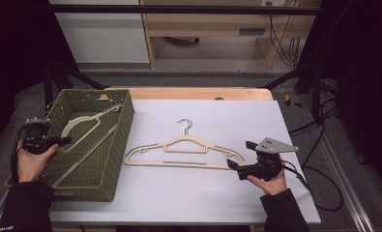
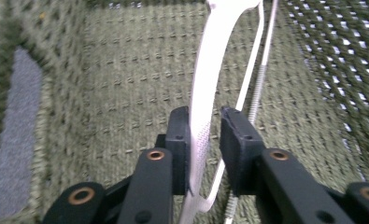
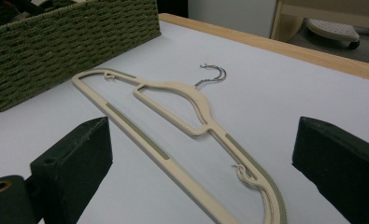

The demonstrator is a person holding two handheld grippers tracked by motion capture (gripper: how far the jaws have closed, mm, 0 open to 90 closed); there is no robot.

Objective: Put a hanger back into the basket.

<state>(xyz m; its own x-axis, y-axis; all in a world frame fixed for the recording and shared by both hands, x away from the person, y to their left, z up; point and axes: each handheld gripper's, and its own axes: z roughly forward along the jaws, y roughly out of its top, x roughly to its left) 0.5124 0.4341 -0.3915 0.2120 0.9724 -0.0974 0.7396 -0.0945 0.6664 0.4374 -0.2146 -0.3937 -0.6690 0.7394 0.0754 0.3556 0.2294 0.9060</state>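
Observation:
A cream hanger (image 1: 84, 126) leans inside the green woven basket (image 1: 125, 121) at the table's left. My left gripper (image 1: 67, 140) reaches over the basket's left wall. Seen from the left gripper view, the hanger's flat arm (image 2: 210, 70) runs between the jaws of my left gripper (image 2: 205, 126); it lies against the left pad, with a narrow gap to the right pad. A second cream hanger (image 1: 183, 145) with a metal hook lies flat on the white table top. My right gripper (image 1: 241, 154) rests open by that hanger's right end, jaws wide apart and empty (image 3: 201, 158).
The basket (image 3: 56, 42) stands on the left part of the white table surface (image 1: 203, 193). A wooden strip (image 1: 198, 93) borders the far side. Dark frame bars and cables (image 1: 319, 130) run along the right edge.

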